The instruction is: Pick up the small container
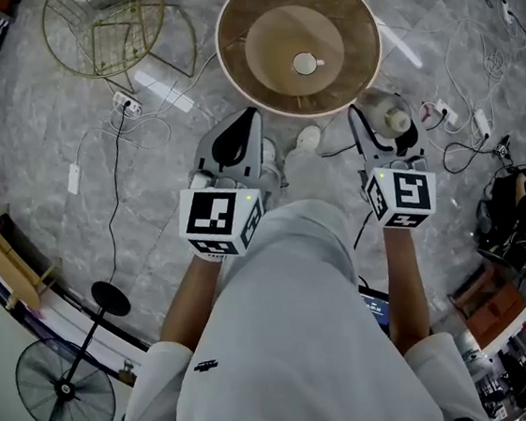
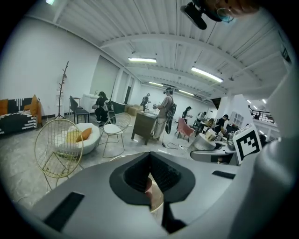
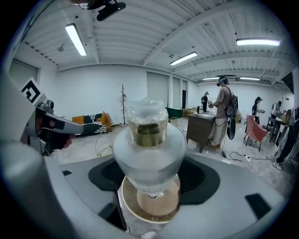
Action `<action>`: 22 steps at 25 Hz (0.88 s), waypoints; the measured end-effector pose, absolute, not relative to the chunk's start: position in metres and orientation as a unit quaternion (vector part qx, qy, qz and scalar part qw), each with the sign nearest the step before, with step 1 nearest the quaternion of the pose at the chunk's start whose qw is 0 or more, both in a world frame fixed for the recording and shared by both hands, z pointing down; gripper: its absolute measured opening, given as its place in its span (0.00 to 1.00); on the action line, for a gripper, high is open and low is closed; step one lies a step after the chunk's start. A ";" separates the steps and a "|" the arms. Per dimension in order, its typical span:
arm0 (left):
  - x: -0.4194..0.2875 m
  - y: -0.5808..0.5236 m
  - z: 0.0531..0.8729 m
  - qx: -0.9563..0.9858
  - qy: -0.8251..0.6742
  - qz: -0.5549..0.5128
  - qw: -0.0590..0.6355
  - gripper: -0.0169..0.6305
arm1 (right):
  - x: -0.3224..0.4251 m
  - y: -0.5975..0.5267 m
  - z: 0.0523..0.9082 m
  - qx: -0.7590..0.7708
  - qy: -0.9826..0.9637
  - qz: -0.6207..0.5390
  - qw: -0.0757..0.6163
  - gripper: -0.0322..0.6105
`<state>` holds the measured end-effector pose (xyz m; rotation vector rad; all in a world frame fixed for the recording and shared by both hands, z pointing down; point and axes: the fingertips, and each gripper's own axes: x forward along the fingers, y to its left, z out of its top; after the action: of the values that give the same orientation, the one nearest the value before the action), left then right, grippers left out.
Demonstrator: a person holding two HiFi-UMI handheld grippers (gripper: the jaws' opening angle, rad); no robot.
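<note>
The small container [image 3: 148, 140] is a clear rounded jar with a lid and something brownish inside. My right gripper [image 1: 387, 117] is shut on it, a dark pad against each side, and holds it in the air; in the head view the container [image 1: 394, 121] hangs just right of a round wooden table [image 1: 263, 87]. A small white cup [image 1: 305, 62] stands at the table's middle. My left gripper [image 1: 247, 119] is beside the table's near edge, its pads [image 2: 163, 175] meeting at the tips with nothing between them.
A gold wire chair [image 1: 115, 28] stands at the far left. Power strips [image 1: 126, 103] and cables lie on the marbled floor on both sides. A standing fan [image 1: 64, 388] is at lower left. Several people stand at desks [image 3: 201, 126] farther off.
</note>
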<state>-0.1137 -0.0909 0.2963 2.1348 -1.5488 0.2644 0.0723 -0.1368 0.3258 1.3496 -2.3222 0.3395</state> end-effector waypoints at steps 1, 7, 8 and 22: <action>-0.116 -0.090 0.291 0.782 -0.567 0.088 0.242 0.05 | 0.072 -0.134 0.320 0.486 -0.838 0.121 0.216 0.57; -0.128 -0.085 0.263 0.789 -0.569 0.070 0.223 0.05 | 0.067 -0.121 0.288 0.488 -0.839 0.122 0.208 0.57; -0.129 -0.083 0.258 0.791 -0.567 0.071 0.217 0.05 | 0.067 -0.118 0.283 0.488 -0.839 0.123 0.208 0.57; -0.154 -0.066 0.212 0.800 -0.577 0.054 0.154 0.05 | 0.066 -0.082 0.234 0.499 -0.840 0.104 0.186 0.57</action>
<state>-0.1542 -0.0658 0.2117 2.2933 -1.6549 0.1548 0.0664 -0.0821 0.2344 1.4060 -2.3658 0.2930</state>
